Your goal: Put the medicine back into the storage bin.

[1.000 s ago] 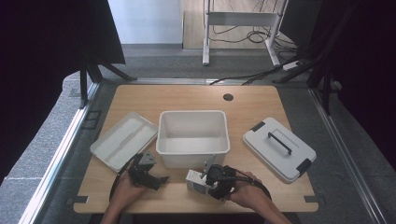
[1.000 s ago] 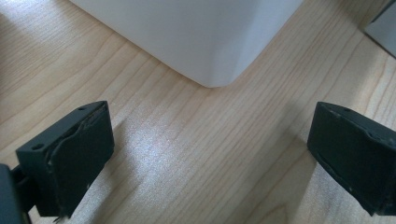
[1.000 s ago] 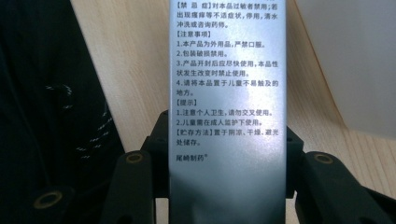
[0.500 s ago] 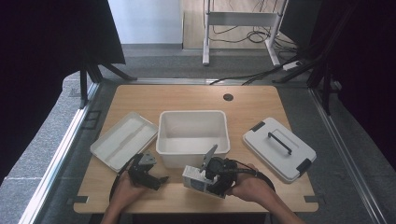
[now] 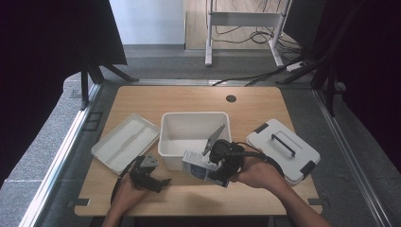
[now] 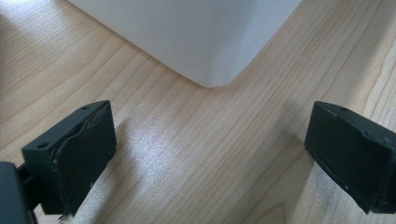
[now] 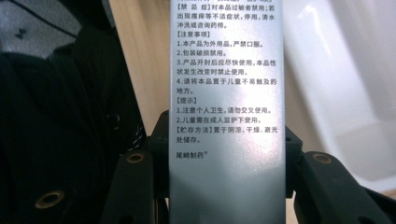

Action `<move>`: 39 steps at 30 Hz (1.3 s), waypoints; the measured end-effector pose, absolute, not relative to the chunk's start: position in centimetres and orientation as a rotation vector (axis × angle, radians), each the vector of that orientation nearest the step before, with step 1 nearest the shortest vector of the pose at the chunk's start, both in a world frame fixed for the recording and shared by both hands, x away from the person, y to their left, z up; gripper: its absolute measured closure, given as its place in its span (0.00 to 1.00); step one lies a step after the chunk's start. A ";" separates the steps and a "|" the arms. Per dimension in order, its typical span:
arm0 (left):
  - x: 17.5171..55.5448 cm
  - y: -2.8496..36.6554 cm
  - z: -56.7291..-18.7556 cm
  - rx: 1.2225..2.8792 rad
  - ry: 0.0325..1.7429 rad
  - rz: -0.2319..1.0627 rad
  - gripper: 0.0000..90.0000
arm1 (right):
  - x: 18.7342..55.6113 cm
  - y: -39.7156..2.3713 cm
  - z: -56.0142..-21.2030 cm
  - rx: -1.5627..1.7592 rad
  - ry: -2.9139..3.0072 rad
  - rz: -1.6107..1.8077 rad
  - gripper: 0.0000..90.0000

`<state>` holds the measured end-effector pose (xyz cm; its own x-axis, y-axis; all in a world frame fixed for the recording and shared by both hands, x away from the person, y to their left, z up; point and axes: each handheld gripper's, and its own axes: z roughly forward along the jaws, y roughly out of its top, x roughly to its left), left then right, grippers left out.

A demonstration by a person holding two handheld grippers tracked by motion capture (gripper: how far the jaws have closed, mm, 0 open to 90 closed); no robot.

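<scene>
We are seeing the right gripper (image 5: 208, 171) clenching a box (image 5: 201, 163) across its sides, lifted clear of the table (image 5: 189, 97) near the front edge, just before the bin (image 5: 194, 130). The box's printed face (image 7: 226, 93) is filling the space between the jaws. The left gripper (image 5: 158, 182) is resting released by the front-left corner, nothing between its pads (image 6: 74, 154).
</scene>
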<state>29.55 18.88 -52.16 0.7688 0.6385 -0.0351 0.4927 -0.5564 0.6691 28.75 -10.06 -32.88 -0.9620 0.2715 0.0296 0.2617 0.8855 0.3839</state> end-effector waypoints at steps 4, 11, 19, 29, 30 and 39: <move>29.5 18.9 -52.2 2.274 0.841 0.276 0.02 | 29.7 -9.9 -31.2 0.454 2.988 0.622 0.62; 29.5 18.9 -52.2 2.276 0.837 0.277 0.03 | 32.1 -9.6 -29.3 0.517 2.904 0.650 0.62; 29.6 18.9 -52.1 2.280 0.835 0.277 0.03 | 35.4 -9.1 -29.7 0.605 2.814 0.645 0.62; 29.5 18.9 -52.1 2.277 0.838 0.277 0.03 | 38.6 -8.9 -33.9 0.683 2.779 0.597 0.62; 29.5 18.9 -52.1 2.277 0.839 0.277 0.03 | 38.7 -8.9 -34.3 0.687 2.781 0.595 0.62; 29.5 18.9 -52.2 2.276 0.838 0.279 0.03 | 39.8 -8.6 -38.4 0.725 2.811 0.578 0.62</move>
<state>29.55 18.91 -52.17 0.7691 0.6383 -0.0332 0.4910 -0.5568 0.6699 39.77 -8.57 -38.42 -0.8645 0.4968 -0.0766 0.4264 0.8054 0.4118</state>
